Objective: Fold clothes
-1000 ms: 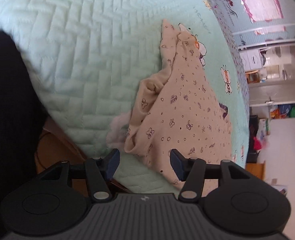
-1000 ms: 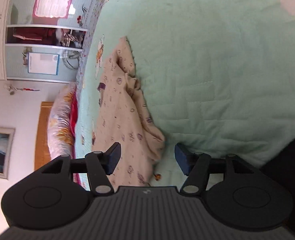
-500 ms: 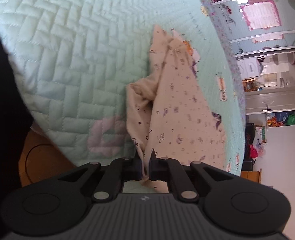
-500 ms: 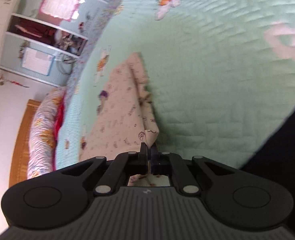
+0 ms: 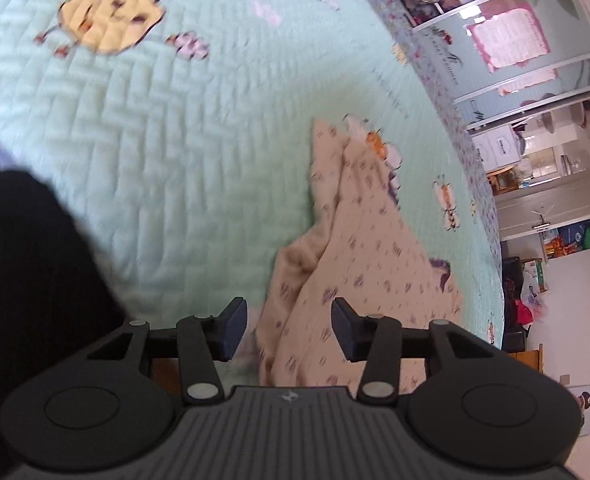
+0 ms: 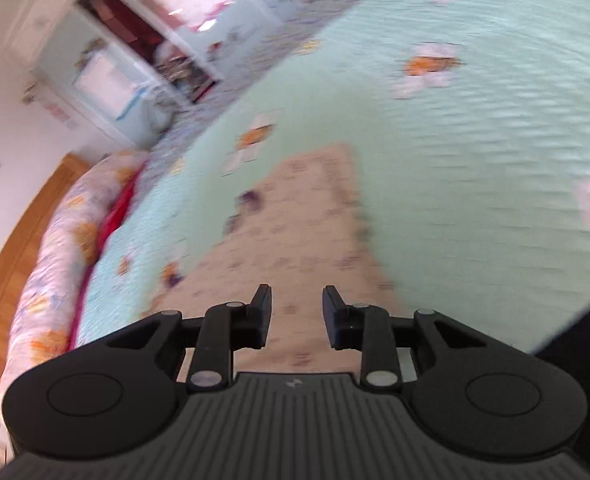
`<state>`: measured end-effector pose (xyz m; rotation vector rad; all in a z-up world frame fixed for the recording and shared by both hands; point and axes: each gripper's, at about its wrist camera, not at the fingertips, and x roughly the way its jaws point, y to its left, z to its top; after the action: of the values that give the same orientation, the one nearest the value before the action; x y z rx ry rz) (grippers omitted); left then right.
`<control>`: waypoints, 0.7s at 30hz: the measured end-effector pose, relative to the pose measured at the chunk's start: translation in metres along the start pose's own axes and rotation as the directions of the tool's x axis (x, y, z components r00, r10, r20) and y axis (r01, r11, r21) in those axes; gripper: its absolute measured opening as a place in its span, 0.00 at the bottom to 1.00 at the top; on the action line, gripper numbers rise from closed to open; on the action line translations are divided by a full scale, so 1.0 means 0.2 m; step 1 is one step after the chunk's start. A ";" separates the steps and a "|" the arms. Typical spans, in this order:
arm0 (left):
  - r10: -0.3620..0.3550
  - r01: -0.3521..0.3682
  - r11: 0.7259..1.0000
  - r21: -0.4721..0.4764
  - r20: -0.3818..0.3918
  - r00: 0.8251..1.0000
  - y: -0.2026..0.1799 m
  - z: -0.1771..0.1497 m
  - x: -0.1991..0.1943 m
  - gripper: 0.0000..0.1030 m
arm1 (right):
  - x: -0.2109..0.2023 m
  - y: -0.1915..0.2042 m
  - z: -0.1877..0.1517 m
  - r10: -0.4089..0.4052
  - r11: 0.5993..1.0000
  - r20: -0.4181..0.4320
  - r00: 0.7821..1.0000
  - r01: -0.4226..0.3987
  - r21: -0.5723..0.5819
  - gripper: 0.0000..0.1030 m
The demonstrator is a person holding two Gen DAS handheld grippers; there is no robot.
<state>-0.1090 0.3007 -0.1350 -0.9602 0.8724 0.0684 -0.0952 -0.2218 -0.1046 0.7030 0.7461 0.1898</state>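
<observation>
- The beige garment (image 5: 359, 256) is being seen lying on the bed (image 5: 175, 140), its long axis running from the lower centre toward the upper middle of the frame
- Both the left tongs (image 5: 289, 330) and the right tongs (image 6: 297, 317) are being opened, empty, with cloth just beyond them; neither is being judged nearer

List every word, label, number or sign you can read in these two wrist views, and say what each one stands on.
None can be read with confidence.
Dark cursive lettering on the wardrobe door: too small and tilted to read.
Pink poster on the wardrobe: print blurred.
White box label on the shelf: too small.
Small embossed logo on the left tongs' body: a mark, not words.
Right wrist view: motion blur, nothing legible.
</observation>
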 end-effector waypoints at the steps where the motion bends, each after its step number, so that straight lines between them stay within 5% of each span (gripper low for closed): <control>1: -0.007 0.007 1.000 0.021 0.010 1.000 -0.03 0.02 0.01 0.47 | 0.04 0.06 -0.01 0.040 0.999 -0.021 0.999 -0.040 -0.034 0.36; 5: 0.011 -0.019 0.968 0.249 0.032 0.999 -0.30 0.00 0.09 0.54 | 0.26 0.35 -0.06 0.073 0.977 -0.103 0.992 -0.092 -0.194 0.48; 7: 0.029 -0.039 0.910 0.413 0.032 0.999 -0.47 -0.07 0.18 0.59 | 0.39 0.46 -0.08 0.048 0.958 -0.108 0.993 -0.076 -0.275 0.56; 10: 0.093 -0.093 0.786 0.611 0.032 0.995 -0.64 -0.19 0.39 0.64 | 0.61 0.54 -0.10 0.015 0.953 -0.153 0.988 -0.060 -0.295 0.58; 13: 0.199 -0.162 0.711 0.684 0.025 0.980 -0.61 -0.22 0.60 0.63 | 0.78 0.53 -0.11 -0.084 0.917 -0.175 0.981 0.007 -0.400 0.59; 16: 0.138 -0.099 0.804 0.586 -0.023 0.990 -0.46 -0.11 0.55 0.56 | 0.87 0.37 -0.08 -0.193 0.876 -0.194 0.962 0.081 -0.475 0.56; 18: 0.114 -0.079 0.843 0.533 -0.031 0.993 -0.42 -0.07 0.47 0.57 | 0.77 0.24 0.01 -0.141 0.927 -0.185 0.973 0.064 -0.369 0.51; 21: 0.095 -0.087 0.848 0.523 0.011 0.995 -0.41 -0.04 0.39 0.61 | 0.61 0.20 0.10 -0.151 0.953 -0.080 0.985 0.123 -0.279 0.57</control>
<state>-0.0276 0.2199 -0.1339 -0.4048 0.8880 -0.0951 0.0103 -0.1542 -0.1364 0.3795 0.8431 0.1980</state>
